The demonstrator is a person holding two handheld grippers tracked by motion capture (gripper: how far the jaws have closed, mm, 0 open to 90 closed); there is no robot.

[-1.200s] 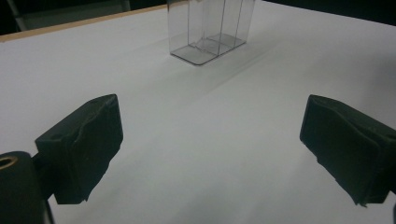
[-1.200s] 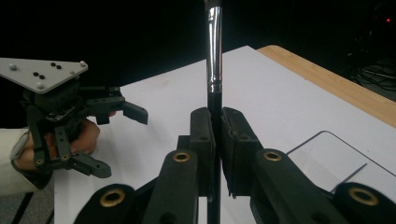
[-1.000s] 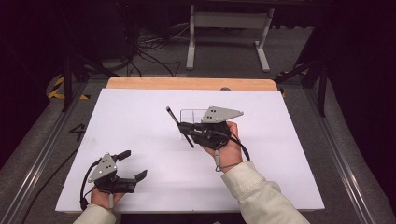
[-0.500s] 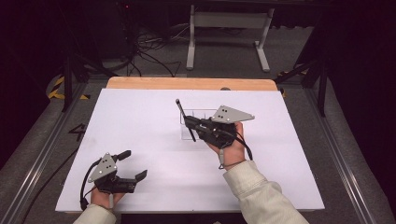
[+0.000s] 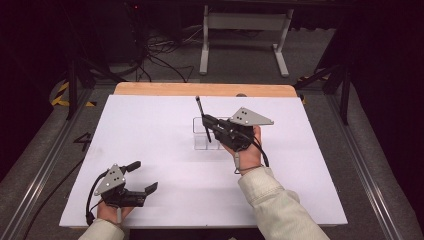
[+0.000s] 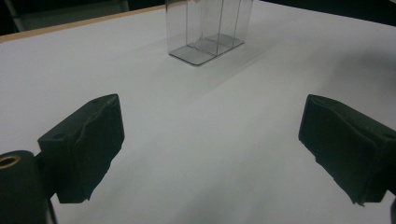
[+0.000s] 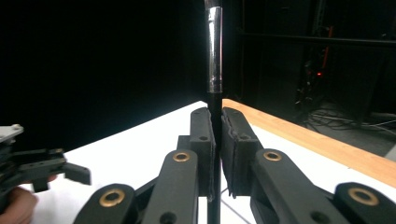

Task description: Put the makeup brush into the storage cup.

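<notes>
Right gripper (image 5: 206, 121) pinching a black pen (image 7: 215, 70) above a clear compartmented holder (image 6: 205, 28), left gripper (image 5: 142, 176) spread wide, resting low on the white counter (image 5: 150, 130).

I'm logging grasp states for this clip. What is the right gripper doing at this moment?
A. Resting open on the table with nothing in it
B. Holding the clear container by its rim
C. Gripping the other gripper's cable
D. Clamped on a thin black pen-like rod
D: the right gripper has its jaws shut on a thin black rod with a silver band, held above the clear container.
</notes>
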